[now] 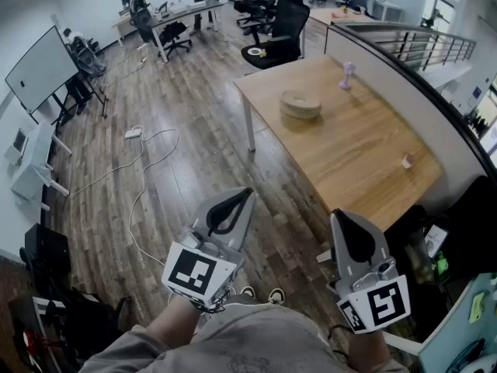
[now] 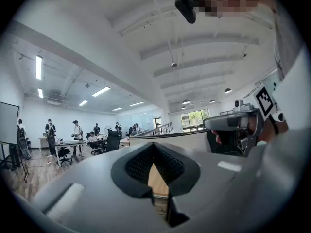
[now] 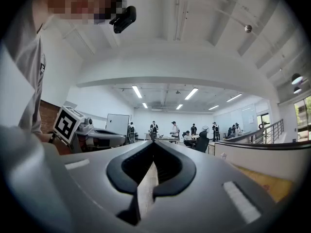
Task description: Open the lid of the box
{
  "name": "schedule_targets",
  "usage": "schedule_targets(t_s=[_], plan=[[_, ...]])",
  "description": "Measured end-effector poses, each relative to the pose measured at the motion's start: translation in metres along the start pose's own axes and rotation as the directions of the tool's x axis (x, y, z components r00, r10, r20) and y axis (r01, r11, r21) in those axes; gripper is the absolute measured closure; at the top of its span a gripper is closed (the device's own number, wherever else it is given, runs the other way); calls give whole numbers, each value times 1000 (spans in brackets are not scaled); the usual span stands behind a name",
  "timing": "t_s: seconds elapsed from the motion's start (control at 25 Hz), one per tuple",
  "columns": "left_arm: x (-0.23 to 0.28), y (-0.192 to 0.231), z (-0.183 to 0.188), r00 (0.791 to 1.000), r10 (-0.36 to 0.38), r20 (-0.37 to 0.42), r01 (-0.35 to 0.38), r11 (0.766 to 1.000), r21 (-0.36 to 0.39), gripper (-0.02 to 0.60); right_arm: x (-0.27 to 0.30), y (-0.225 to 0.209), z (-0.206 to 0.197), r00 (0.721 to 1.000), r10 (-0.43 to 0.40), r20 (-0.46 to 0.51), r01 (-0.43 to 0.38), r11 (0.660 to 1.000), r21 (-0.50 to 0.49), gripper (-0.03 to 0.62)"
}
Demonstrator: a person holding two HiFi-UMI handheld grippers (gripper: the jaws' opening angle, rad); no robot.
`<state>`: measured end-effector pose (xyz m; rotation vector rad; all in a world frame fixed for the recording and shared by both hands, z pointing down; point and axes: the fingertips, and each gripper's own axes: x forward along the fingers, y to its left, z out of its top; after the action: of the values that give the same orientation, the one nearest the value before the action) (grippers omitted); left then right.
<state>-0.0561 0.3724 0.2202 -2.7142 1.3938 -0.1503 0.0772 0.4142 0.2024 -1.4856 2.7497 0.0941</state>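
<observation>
Two-handed: bring left claw [image 1: 248,193] and right claw [image 1: 339,217], both clenched empty, to bench [image 1: 365,150], unclench, steady box [image 1: 300,107], lift lid [image 1: 300,97] straight

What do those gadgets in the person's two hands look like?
The left gripper and the right gripper are alike: a smooth light-grey shell tapering to a point, with dark ribbed padding lining the teardrop-shaped gap between its jaws. At the hand end each carries a white cube with black square markers. No cables show. The person wears a grey top.
</observation>
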Motion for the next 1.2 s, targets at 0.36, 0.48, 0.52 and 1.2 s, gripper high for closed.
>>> schedule_targets(t_s=[0.36, 0.48, 0.52, 1.2], plan=[[11, -8, -2, 1000, -17, -12, 16, 1000, -4, 580, -2, -17, -5, 1000, -22, 2, 22, 1000, 21, 585], [15, -11, -3, 1000, -26, -18, 26, 1000, -6, 580, -6, -28, -7, 999, -49, 11, 48, 998, 34, 585], [16, -12, -3, 999, -28, -20, 27, 1000, -5, 580, -7, -31, -8, 998, -55, 11, 55, 998, 36, 585], [24, -3, -2, 1000, 3, -11, -3, 1000, 16, 580, -12, -62, -11, 992, -120, 42, 117, 990, 75, 390]])
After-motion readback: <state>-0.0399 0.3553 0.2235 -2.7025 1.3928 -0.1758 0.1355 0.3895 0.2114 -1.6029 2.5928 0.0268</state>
